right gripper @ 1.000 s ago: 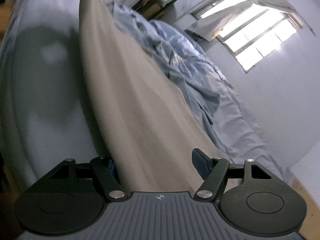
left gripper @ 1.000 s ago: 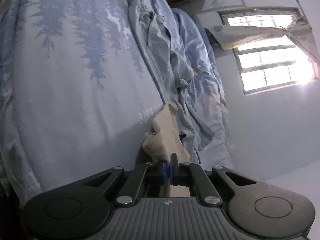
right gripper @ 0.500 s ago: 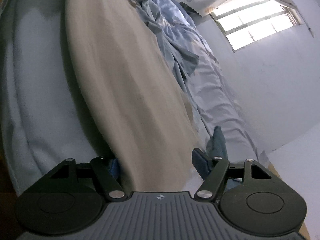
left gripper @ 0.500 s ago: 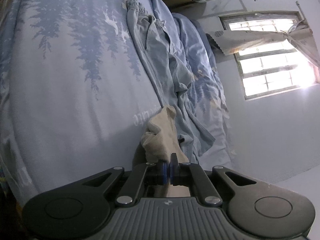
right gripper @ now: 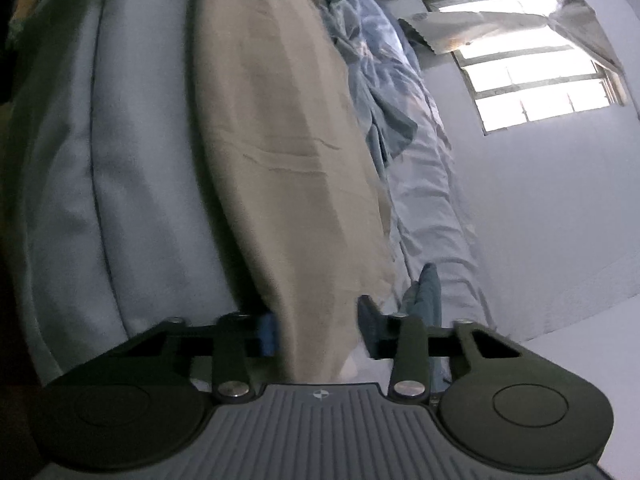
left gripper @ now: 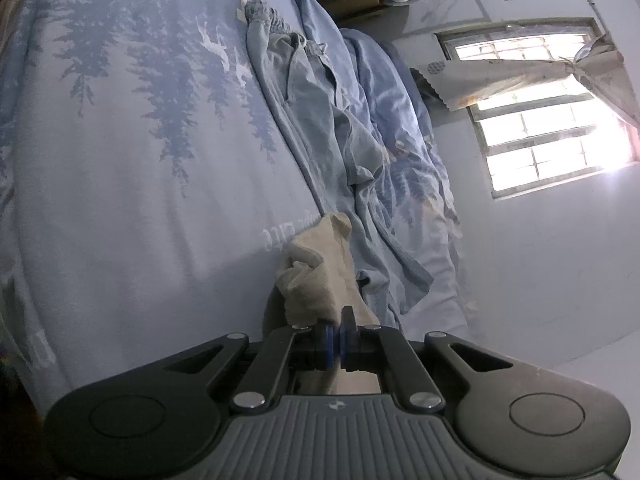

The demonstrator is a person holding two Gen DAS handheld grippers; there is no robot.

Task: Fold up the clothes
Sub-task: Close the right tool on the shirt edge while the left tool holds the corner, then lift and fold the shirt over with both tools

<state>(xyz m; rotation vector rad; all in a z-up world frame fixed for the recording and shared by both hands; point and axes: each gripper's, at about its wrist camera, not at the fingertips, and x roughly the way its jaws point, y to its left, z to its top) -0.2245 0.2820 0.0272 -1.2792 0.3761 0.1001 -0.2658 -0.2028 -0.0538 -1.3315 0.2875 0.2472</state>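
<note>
Since a second ago my right gripper (right gripper: 318,330) has swung round over the beige garment (right gripper: 276,128) and its jaws are closing — the cloth lies between the pads, which do not yet press it. My left gripper (left gripper: 339,338) has barely stirred: jaws fully shut, pinching a bunched corner of that garment (left gripper: 320,276). Left of the garment spreads the tree-printed bedsheet (left gripper: 132,160); right of it lies a rumpled blue quilt (left gripper: 384,152), and further right — on the wall — the bright window (left gripper: 548,120)
</note>
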